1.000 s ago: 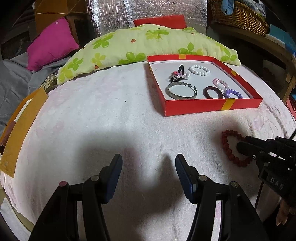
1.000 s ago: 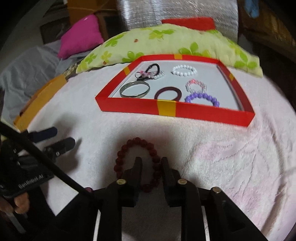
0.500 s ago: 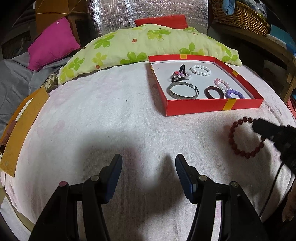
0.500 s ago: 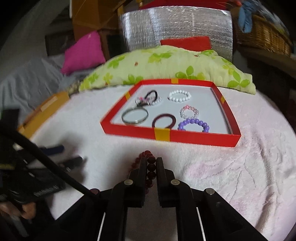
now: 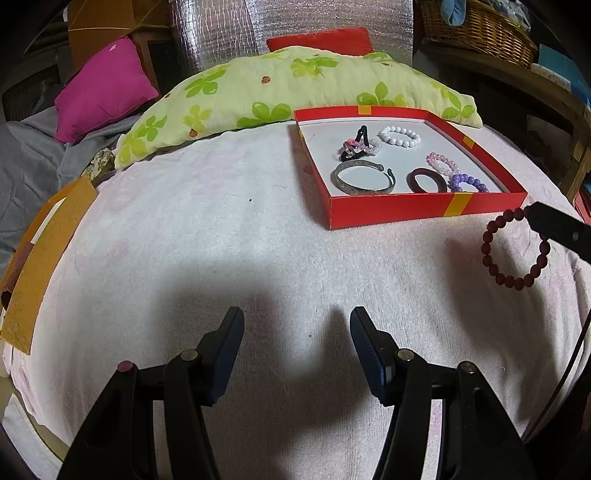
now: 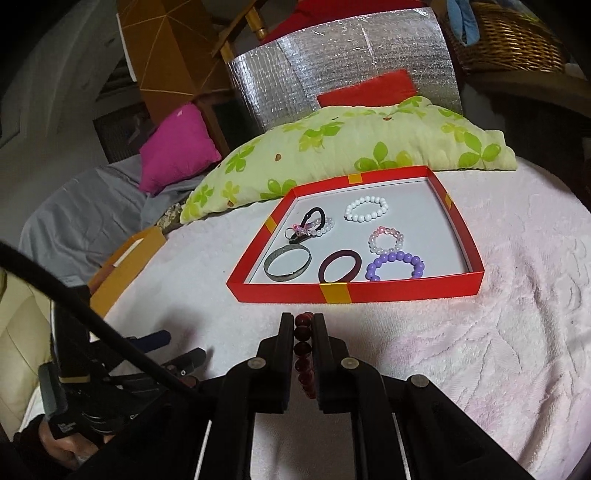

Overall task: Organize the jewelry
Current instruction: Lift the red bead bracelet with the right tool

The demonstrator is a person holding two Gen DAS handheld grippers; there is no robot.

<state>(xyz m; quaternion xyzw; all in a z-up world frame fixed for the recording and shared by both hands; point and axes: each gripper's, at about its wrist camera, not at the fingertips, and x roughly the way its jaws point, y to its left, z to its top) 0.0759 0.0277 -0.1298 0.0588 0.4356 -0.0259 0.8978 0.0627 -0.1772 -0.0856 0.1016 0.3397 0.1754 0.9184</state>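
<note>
My right gripper point(image 6: 303, 321) is shut on a dark red bead bracelet point(image 6: 303, 349) and holds it lifted above the pink towel, just short of the red tray's near wall point(image 6: 406, 291). In the left wrist view the bracelet point(image 5: 515, 249) hangs from the right gripper's fingers point(image 5: 554, 225) to the right of the tray point(image 5: 388, 214). The tray holds a silver bangle point(image 6: 287, 264), a maroon ring point(image 6: 340, 265), a purple bead bracelet point(image 6: 395, 264), a pink-white bracelet point(image 6: 386, 238), a white bead bracelet point(image 6: 366, 208) and a black hair tie point(image 6: 312, 223). My left gripper point(image 5: 297, 328) is open and empty over the towel.
A green flowered pillow point(image 5: 295, 92) lies behind the tray, a magenta cushion point(image 5: 99, 88) at the far left. An orange cardboard piece point(image 5: 40, 254) sits at the towel's left edge. A wicker basket point(image 5: 480, 33) stands on a shelf at the right.
My right gripper closed on the dark red bracelet, lifted it off the towel and carried it toward the tray. The left gripper stayed put.
</note>
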